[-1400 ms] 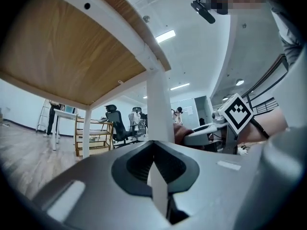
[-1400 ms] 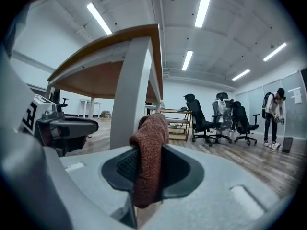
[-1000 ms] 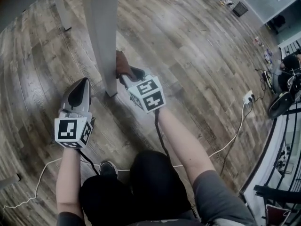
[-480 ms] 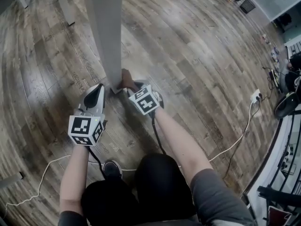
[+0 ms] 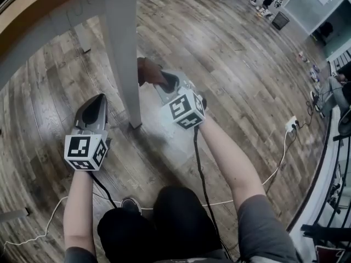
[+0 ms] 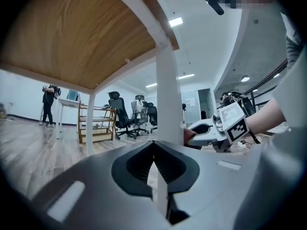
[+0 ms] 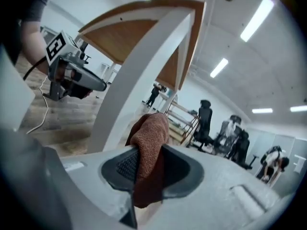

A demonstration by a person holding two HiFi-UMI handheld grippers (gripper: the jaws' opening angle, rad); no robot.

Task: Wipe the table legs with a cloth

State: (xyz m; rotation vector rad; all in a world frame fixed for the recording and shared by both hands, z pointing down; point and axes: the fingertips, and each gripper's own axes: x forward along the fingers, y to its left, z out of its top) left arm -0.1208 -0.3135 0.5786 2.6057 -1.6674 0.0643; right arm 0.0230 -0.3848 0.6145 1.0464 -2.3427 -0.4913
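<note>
The right claw (image 5: 162,82) is clamped on the rust-brown cloth (image 7: 151,133), which bulges past its tips against the white bench leg (image 5: 125,53) for wiping, while the left claw (image 5: 98,98), closed and empty, idles beside the leg.

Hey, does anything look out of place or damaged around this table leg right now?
Nothing stands out. The table leg stands straight, the right gripper holds the cloth against it, and the left gripper is shut and empty beside it. A white cable trails loose over the floor.

Office: swivel chairs (image 6: 117,114), strip lights (image 7: 256,18)
</note>
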